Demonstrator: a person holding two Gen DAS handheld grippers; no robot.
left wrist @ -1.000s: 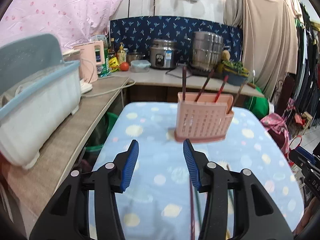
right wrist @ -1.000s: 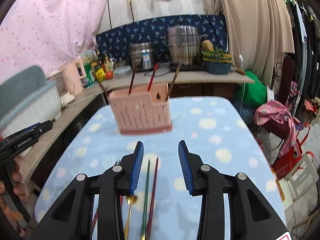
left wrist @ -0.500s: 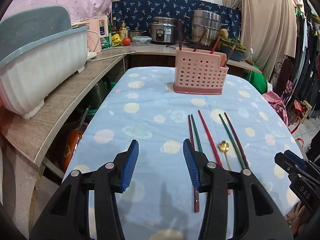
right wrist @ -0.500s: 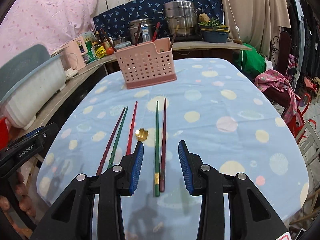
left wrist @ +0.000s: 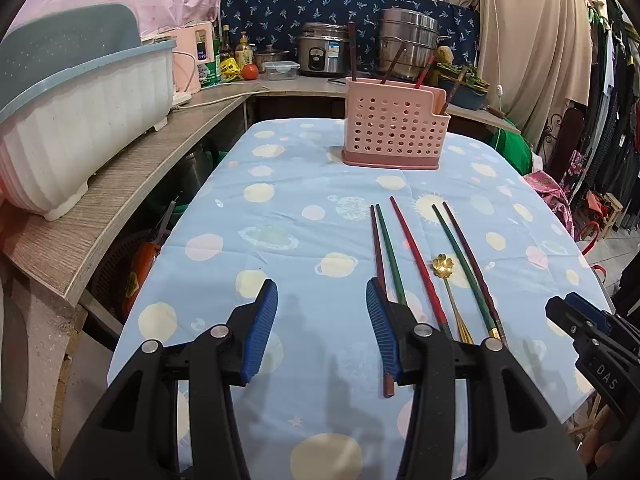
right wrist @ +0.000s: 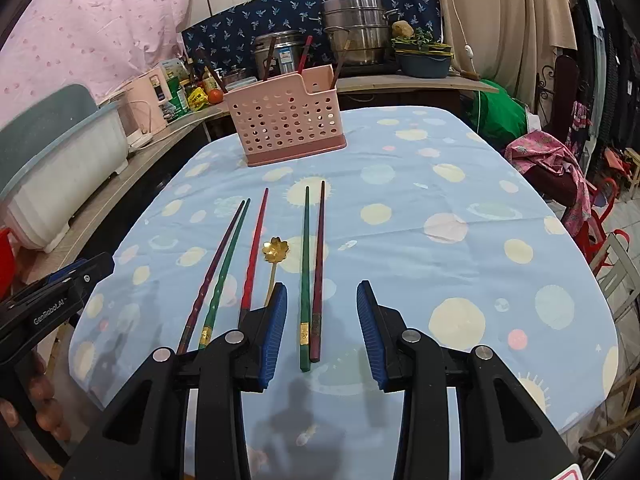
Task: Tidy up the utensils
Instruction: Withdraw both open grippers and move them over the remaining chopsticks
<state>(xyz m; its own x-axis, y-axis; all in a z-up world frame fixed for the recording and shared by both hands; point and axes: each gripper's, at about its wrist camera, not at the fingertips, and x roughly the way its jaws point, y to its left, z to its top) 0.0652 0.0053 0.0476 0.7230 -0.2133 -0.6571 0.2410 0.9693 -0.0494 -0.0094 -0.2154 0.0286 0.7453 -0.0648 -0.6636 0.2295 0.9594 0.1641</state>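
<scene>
A pink perforated utensil holder stands at the far end of the table with several chopsticks upright in it. Several loose chopsticks lie side by side on the blue spotted cloth: a dark and green pair, a red one, another green and dark pair. A gold flower-headed spoon lies between them. My left gripper is open and empty near the front edge, left of the chopsticks. My right gripper is open and empty, its jaws either side of the right pair's near ends.
A wooden counter runs along the left with a white and blue dish rack. Pots, bottles and a rice cooker stand on the counter behind. Clothes and a red stool are to the right.
Both grippers have pulled back from the holder toward the table's near edge and tipped down, bringing the loose chopsticks and spoon into view. Both stay open.
</scene>
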